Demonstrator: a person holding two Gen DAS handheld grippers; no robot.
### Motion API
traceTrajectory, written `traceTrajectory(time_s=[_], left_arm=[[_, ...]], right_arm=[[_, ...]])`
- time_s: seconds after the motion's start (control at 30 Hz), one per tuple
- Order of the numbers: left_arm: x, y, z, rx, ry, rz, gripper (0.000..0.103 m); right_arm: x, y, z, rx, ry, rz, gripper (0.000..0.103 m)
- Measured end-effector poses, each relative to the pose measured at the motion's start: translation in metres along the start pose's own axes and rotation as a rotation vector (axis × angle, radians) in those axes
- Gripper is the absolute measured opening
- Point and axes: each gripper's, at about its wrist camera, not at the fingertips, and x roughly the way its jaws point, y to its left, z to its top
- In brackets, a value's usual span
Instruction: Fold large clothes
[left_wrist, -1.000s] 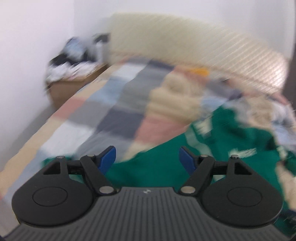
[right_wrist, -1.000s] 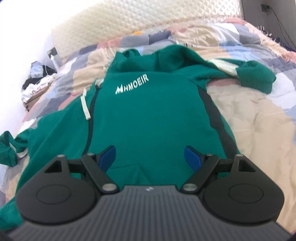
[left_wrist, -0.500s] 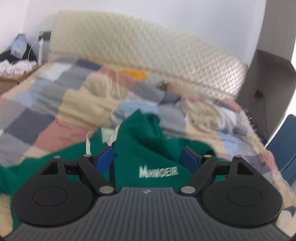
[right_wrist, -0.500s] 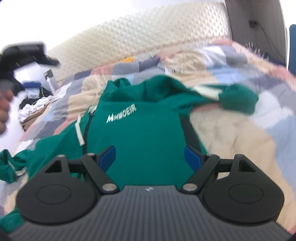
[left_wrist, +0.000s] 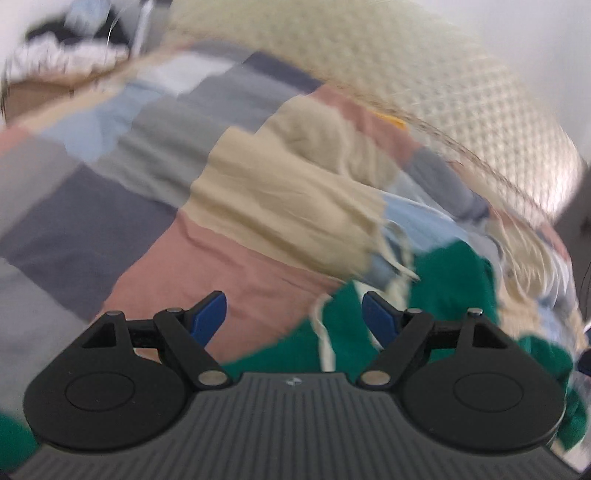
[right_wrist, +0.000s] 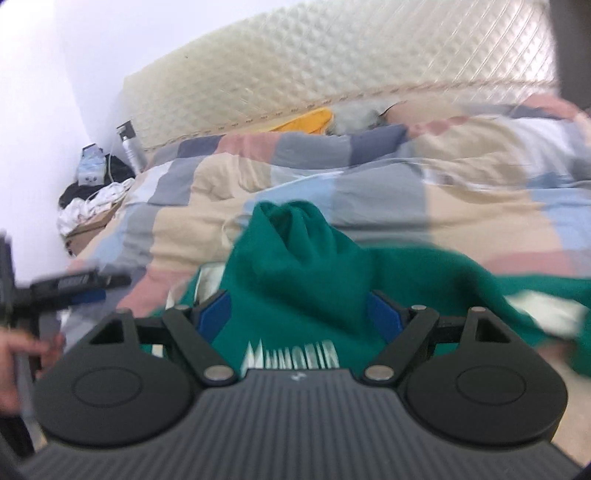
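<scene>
garment: a green fleece hoodie (right_wrist: 295, 266) with white chest lettering lies on the patchwork quilt (right_wrist: 369, 177) of pastel squares, its bunched hood directly ahead of the right gripper (right_wrist: 297, 314) and its body running underneath it.
left gripper: the left gripper (left_wrist: 293, 314), black with blue pads, has its jaws spread wide with nothing pinched; pink quilt and the hoodie's green edge with a white drawcord (left_wrist: 325, 332) show ahead and between them.
right gripper: jaws spread wide on either side of the hood's base; the pads look clear of the cloth, though blur makes contact hard to rule out.
risk, hood: closing here would likely catch only the rumpled hood, so the body would trail and twist rather than fold flat.
risk, quilt: a low pinch by the left gripper could take quilt along with fleece.
risk, cord: the loose drawcord may snag a finger.
risk, crowding: the left gripper and the hand (right_wrist: 22, 365) holding it sit just to the right gripper's left, so the two could collide.
edges: the quilted cream headboard (right_wrist: 332, 62) stands well ahead; a cluttered bedside stand (right_wrist: 92, 206) lies far ahead to the left.
open room: bare quilt ahead of and left of the left gripper.
</scene>
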Motion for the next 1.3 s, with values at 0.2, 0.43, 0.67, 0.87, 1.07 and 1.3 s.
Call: traceTrajectory(time_s=[0.2,0.43,0.67,0.87,1.07,1.3], left_arm=[[0.092,0.014,0.03,-0.065,0.136,-0.116,0.083],[0.179,-0.024,0.025,-0.06,0.311,-0.099,0.082],[0.182,-0.077,0.026,0.168,0.43,0.037,0.019],[0.116,-0.077,0.06,0.113,0.25,-0.036,0.007],[-0.006,-0.045,0.025,0.001,-0.071,-0.189,0.007],[-0.074,-0.045,-0.099,0.063,-0.068,-0.222,0.007]], right_arm=[[0.116,0.019,0.049,0.021,0.064,0.004,0.082],[0.207,0.009,0.083,0.18,0.128,-0.125,0.082],[0.254,-0.013,0.073,0.327,0.374,-0.118,0.064],[0.232,0.025,0.097,0.188,0.326,0.004,0.029],[0.126,0.074,0.11,-0.089,-0.021,0.307,0.028],[0.031,0.054,0.017,-0.21,-0.096,0.396,0.029]])
